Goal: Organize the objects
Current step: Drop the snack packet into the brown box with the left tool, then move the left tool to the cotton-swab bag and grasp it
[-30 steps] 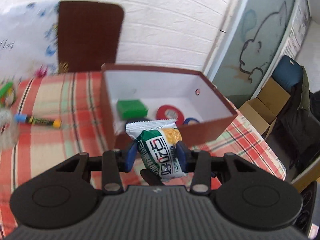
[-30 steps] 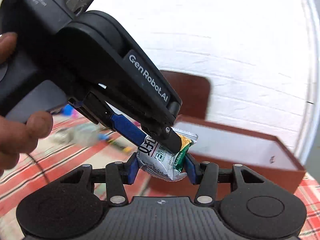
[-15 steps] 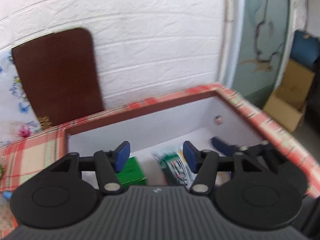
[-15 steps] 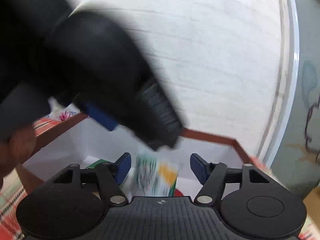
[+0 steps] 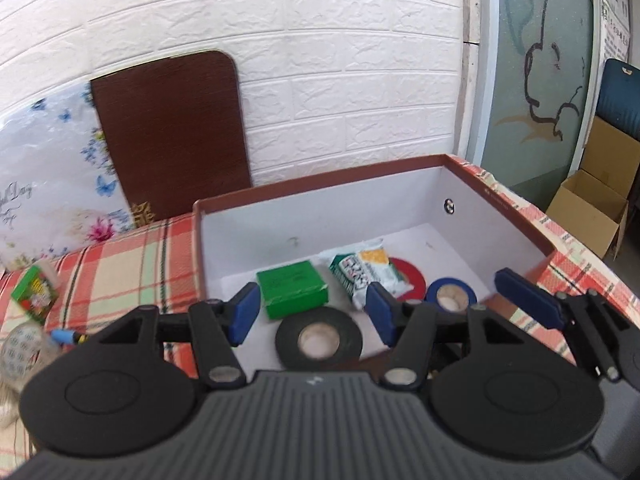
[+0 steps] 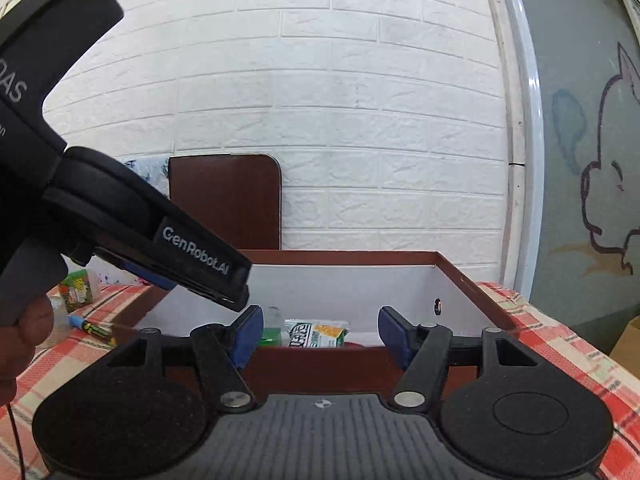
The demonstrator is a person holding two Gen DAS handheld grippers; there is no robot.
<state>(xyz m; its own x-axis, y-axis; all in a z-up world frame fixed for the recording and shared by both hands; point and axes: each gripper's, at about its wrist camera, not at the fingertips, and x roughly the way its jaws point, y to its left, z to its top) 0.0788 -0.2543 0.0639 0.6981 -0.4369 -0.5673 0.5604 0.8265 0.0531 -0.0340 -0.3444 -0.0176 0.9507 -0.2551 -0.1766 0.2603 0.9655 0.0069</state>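
The green-and-white snack packet [image 5: 366,276] lies loose in the brown box [image 5: 320,192], half on a red tape roll [image 5: 412,276]. Beside it in the box are a green carton [image 5: 292,294], a black tape roll [image 5: 319,338] and a blue tape roll [image 5: 450,296]. My left gripper [image 5: 312,314] hangs open over the box's near side with nothing between its fingers. My right gripper [image 6: 320,336] is open too, just short of the box's near wall, and the packet [image 6: 316,334] shows beyond it. The left gripper [image 6: 224,292] crosses the right wrist view from the left.
The box stands on a red plaid tablecloth [image 5: 132,264]. Left of it are a small green carton [image 5: 36,288], a blue-capped marker [image 5: 66,336] and a clear bottle [image 5: 24,354]. A brown board [image 5: 172,136] leans on the white brick wall. A cardboard box [image 5: 592,212] sits on the floor.
Both grippers held the snack packet above the table; both have opened and let it go. The packet now lies inside the box, and both grippers have moved up to the box.
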